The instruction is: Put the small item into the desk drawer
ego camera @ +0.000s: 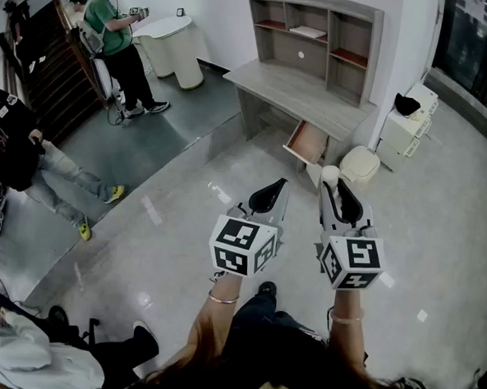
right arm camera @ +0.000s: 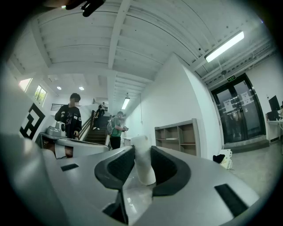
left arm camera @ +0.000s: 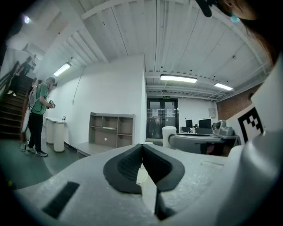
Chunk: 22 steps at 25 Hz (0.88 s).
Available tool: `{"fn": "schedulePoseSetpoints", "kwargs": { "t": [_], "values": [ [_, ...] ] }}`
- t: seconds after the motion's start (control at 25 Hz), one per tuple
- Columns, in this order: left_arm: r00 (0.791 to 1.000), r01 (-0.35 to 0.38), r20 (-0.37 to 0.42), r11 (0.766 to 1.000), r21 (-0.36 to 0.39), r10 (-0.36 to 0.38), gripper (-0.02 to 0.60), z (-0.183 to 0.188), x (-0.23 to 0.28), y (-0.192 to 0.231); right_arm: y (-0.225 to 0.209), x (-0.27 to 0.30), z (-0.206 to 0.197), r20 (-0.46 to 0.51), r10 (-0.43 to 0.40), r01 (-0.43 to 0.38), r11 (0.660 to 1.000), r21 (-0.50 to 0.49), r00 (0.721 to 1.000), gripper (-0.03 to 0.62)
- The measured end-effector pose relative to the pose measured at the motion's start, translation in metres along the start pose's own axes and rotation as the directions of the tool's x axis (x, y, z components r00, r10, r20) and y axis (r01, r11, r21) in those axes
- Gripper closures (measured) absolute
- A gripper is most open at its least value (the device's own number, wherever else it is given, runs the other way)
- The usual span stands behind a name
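A small white cylinder [right arm camera: 143, 170] is held clamped upright between the jaws of the right gripper [right arm camera: 141, 150], its top standing above the black pads. Both grippers are pointed level toward a grey wooden desk [ego camera: 311, 93] at the far side of the room. In the head view the cylinder is seen at the tip of the right gripper, over the pale glossy floor [ego camera: 438, 234] and well short of the desk drawer [ego camera: 306, 142], which is seen open below the desktop. The left gripper [left arm camera: 142, 150] is carried just left of the right one, with its pads closed against each other and nothing between them. A shelf unit [ego camera: 312, 33] is set along the back of the desk, and a white cabinet [ego camera: 409, 124] is placed to its right. At far left, a person in a green shirt [ego camera: 112, 32] is pictured beside a white round counter [ego camera: 172, 45], near a dark staircase [ego camera: 46, 62].
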<state>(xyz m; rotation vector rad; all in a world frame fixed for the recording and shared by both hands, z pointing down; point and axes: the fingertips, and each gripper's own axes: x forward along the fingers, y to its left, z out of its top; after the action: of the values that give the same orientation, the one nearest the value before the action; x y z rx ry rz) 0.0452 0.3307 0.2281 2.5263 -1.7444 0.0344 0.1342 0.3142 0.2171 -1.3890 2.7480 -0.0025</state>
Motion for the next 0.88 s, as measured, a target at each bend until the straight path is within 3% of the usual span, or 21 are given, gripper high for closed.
{"fn": "schedulePoseSetpoints", "kwargs": {
  "t": [0.44,0.88],
  "values": [
    [0.999,0.034,-0.007,0.999,-0.014,-0.034,0.566,-0.003,0.032,0.024,-0.004,0.037,-0.008,-0.007,-0.014,0.014,1.000,-0.008,1.000,0.484],
    [0.997,0.075,-0.013,0.997,-0.030,-0.076,0.566,-0.009,0.072,0.078,-0.010,0.102,-0.018,-0.014,-0.064,0.064,0.997,-0.036,0.998,0.484]
  ]
}}
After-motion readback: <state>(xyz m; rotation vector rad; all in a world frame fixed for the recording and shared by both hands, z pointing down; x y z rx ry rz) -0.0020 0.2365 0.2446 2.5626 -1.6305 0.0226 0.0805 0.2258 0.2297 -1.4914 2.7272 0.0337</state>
